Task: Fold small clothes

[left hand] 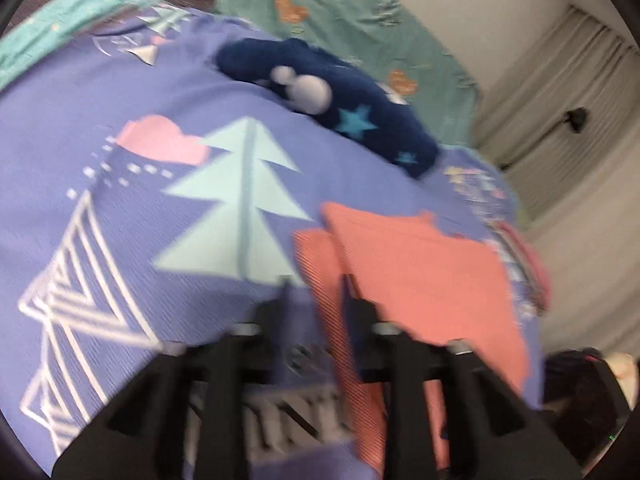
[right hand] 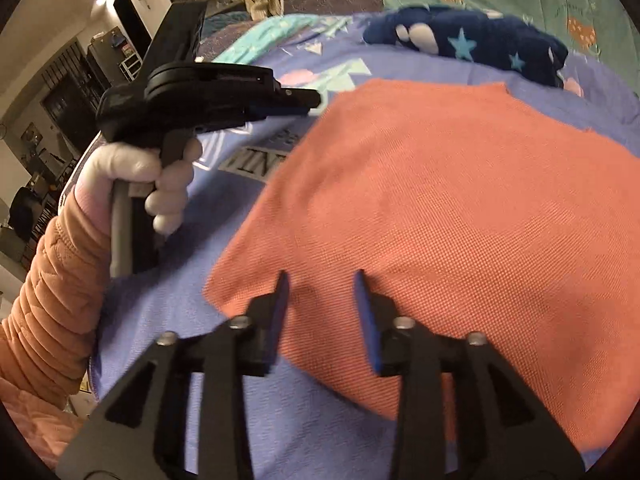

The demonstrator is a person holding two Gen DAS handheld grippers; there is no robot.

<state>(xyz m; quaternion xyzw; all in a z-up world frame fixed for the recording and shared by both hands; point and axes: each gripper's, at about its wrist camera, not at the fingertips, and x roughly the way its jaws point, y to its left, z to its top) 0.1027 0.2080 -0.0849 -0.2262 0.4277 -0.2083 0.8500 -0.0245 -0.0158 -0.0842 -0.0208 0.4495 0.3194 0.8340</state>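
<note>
Fingers on both my hands stood parted, and nothing was gripped in either pair. Right fingers (right hand: pixel 320 280) hung over the near corner of the coral cloth (right hand: pixel 440 208), tips just above the weave, blue pads either side of a strip of it but not pinching. Whether the tips touched the fabric I could not tell. Left fingers (left hand: pixel 316 284) sat at the cloth's left edge, one tip over the purple bedspread (left hand: pixel 80 140), the other by a raised ridge of coral; that view was smeared, so contact there was unclear too.

And there was the cloth itself: spread flat on the bed, a rough rectangle running away from me toward the navy star garment (right hand: pixel 480 48), which lay beyond its far edge and apart from it. From my right hand the cloth stretched ahead and off to the right; the near corner was directly under that hand. From my left hand it lay ahead and to the right as well, so I judged the left the outer hand, working the side hem. In the right view my left hand (right hand: pixel 168 184), gloved white with an orange sleeve (right hand: pixel 52 280) behind it, held its tool level beside the cloth's far-left corner.

My read: the right hand was nearer a clean hem, and the fold would carry the near edge away toward the far one.
</note>
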